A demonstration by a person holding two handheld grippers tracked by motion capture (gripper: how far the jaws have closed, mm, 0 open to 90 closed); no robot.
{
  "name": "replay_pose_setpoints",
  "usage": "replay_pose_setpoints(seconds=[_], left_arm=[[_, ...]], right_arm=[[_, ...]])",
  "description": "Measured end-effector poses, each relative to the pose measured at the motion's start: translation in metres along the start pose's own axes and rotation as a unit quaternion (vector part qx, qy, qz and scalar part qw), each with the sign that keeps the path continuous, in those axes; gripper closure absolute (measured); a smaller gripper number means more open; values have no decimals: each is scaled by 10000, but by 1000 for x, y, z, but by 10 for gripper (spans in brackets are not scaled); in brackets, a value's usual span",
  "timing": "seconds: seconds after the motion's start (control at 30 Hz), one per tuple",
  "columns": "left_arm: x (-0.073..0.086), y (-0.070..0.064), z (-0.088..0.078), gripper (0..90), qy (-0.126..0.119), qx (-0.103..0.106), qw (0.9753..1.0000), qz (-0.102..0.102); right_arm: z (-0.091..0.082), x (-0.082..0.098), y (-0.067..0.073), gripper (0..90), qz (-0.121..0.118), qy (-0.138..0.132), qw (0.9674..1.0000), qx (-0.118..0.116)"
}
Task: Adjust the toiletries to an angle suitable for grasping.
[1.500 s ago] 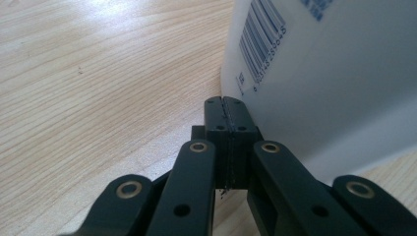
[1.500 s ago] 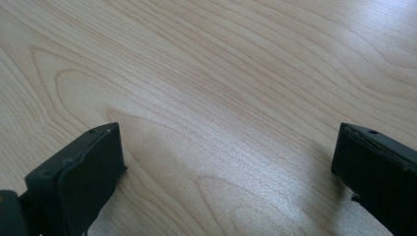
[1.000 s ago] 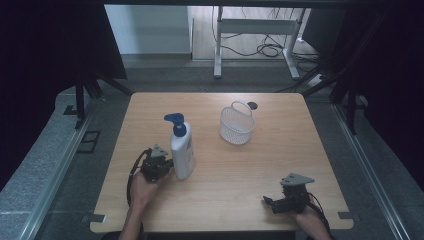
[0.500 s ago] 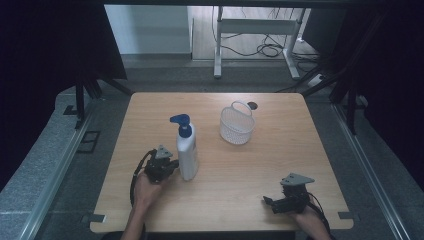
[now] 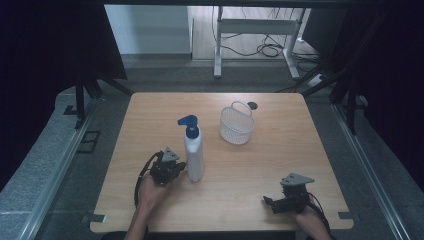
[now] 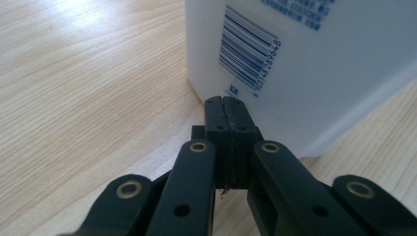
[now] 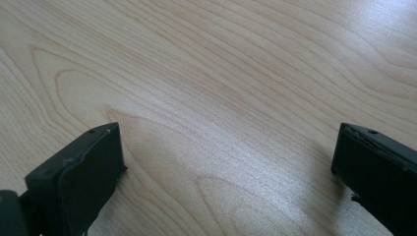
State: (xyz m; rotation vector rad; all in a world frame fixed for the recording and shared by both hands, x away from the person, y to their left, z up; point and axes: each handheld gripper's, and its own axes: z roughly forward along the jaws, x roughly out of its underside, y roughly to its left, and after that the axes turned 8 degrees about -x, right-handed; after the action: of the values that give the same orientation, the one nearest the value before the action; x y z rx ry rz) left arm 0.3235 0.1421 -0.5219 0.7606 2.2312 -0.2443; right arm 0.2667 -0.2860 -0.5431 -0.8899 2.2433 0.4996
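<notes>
The likeliest mishap is a topple: the left gripper (image 6: 227,105) has its jaws pressed fully together with nothing between them, and its tip sits against the lower side of the pump bottle (image 5: 193,152), so any further nudge that low on a tall, narrow body could make it skid on the smooth table (image 5: 280,165) or tip over away from the gripper, toward the white basket (image 5: 236,125) that stands beyond the bottle and to its right, well apart from it. With the jaws closed like this they cannot take hold of the bottle at all; they would have to part first. The bottle stands upright, a white plastic body with a blue pump head on top and a blue barcode label on the face turned to the gripper. The right gripper (image 7: 228,162) rests far to the right of the bottle near the table's front edge, its jaws spread wide and empty over bare wood
</notes>
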Motion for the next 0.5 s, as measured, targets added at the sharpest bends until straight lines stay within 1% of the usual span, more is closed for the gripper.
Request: replay_pose_setpoints(seconds=[0.27, 0.5], left_arm=[[-2, -7, 1, 892, 21, 53, 9999, 143], [-5, -15, 2, 892, 1, 107, 9997, 215]], right_arm=[[0, 0, 0, 0, 0, 3, 10000, -1], [0, 0, 0, 0, -3, 2, 10000, 0]])
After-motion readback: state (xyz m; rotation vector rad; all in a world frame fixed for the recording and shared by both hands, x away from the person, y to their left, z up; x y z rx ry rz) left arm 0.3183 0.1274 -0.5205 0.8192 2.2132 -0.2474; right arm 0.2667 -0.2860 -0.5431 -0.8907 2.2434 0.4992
